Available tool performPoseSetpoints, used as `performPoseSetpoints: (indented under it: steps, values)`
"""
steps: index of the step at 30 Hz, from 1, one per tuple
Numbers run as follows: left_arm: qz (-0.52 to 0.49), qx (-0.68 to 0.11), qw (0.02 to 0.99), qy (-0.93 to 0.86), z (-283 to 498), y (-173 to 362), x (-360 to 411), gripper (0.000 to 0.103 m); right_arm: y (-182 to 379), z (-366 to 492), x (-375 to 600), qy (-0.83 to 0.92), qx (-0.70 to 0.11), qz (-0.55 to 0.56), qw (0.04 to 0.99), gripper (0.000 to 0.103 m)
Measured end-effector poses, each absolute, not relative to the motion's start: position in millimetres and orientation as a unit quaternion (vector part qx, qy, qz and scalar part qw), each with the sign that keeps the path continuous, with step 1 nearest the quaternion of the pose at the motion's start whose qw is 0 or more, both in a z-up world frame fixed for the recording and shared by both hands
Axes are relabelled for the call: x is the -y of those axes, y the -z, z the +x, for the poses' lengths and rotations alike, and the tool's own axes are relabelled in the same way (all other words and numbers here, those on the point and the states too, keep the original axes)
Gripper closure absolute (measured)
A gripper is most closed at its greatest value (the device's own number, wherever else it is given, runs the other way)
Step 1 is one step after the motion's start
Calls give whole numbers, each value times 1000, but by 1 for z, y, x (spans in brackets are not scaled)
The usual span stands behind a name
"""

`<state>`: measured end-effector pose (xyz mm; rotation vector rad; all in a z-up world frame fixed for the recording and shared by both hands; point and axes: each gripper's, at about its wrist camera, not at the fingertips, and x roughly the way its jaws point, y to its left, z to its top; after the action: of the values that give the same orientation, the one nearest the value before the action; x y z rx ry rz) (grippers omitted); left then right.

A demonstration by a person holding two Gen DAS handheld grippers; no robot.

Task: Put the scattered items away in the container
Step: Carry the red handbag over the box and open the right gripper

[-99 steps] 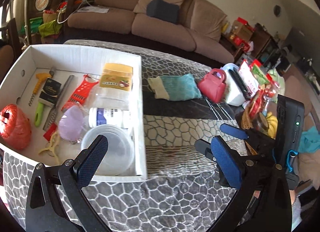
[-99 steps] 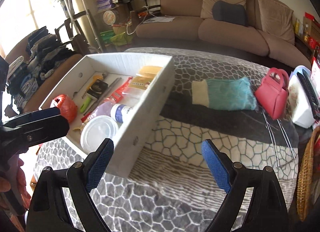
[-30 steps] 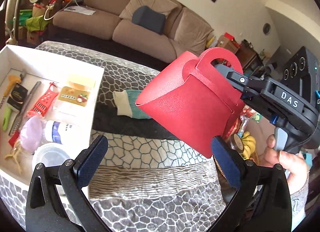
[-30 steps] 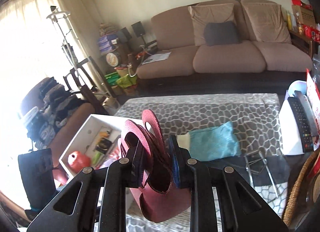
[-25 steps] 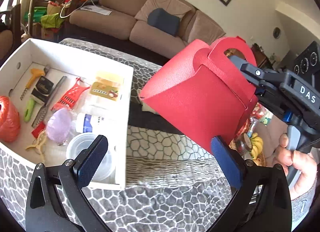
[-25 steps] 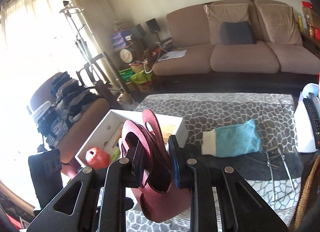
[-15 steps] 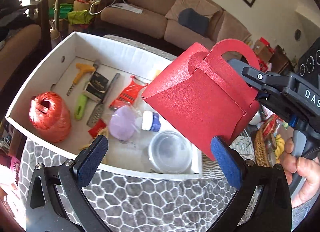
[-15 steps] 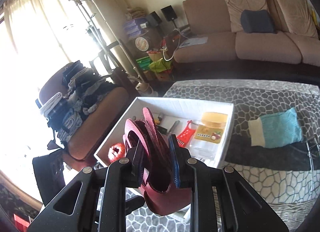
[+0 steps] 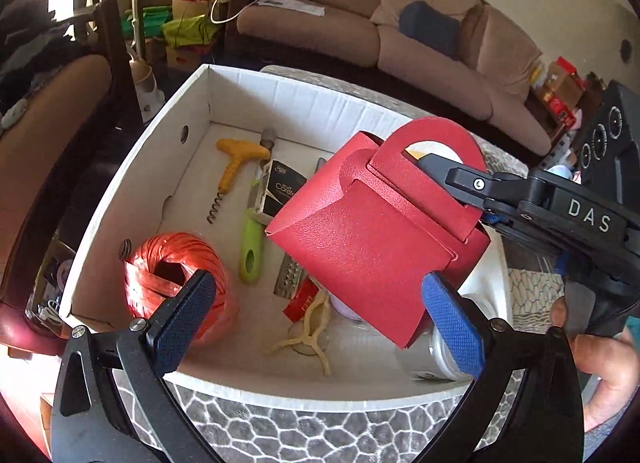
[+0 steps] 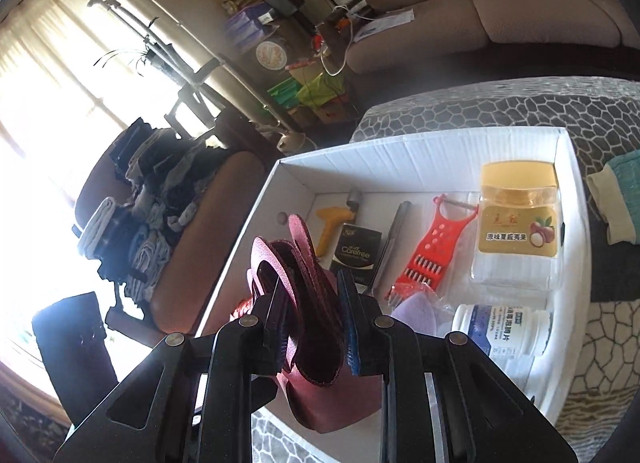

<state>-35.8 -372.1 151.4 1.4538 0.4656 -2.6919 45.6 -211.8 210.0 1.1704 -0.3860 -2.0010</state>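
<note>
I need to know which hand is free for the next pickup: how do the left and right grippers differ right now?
The right gripper is clamped on the handle of the red gift bag, holding it in the air above the white box; the left gripper is wide open and holds nothing. The right one reaches in from the side; the left one looks down into the box from its near edge. Both have blue pads on black fingers.
</note>
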Motion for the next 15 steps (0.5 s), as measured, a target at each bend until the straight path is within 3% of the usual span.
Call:
performPoseSetpoints:
  steps: [11,15]
  values:
    - [506,-120,36,853,-68,-111,385,0,-151,-9,258,753,168,520,366,81]
    - [508,-117,37,853,-72,-102,386,0,-138,-25,264,773,120,529,329,74]
